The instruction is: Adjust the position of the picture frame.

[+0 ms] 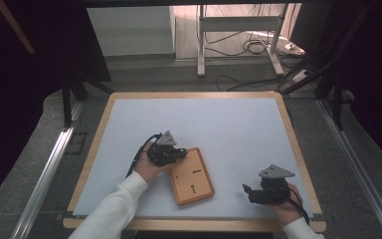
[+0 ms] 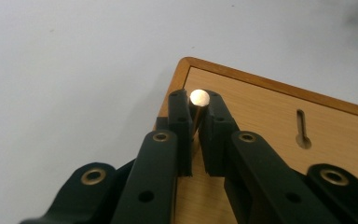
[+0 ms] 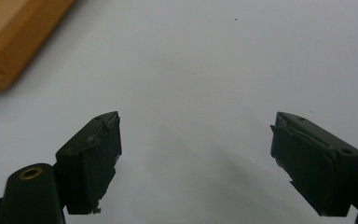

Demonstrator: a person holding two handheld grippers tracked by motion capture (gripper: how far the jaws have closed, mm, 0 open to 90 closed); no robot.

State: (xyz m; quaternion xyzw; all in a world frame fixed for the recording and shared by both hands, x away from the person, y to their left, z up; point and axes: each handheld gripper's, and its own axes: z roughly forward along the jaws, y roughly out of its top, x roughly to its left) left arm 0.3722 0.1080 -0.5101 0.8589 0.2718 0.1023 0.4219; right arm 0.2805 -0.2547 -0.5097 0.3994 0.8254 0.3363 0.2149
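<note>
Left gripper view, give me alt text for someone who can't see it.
The left gripper pinches a thin brass-coloured pin with a round shiny head between its black fingers, above the corner of a wooden board with a keyhole slot, lying on a white table.

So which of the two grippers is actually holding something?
The left gripper: jaws closed on a round-headed pin over the wooden board. The right gripper is open.

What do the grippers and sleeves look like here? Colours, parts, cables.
Both the left gripper and the right gripper are black, each topped by a grey three-cornered plate and trailing a black cable. The gripper views show blocky black jaws on linked arms with brass-coloured pivot rivets. Both forearms wear white sleeves.
</note>
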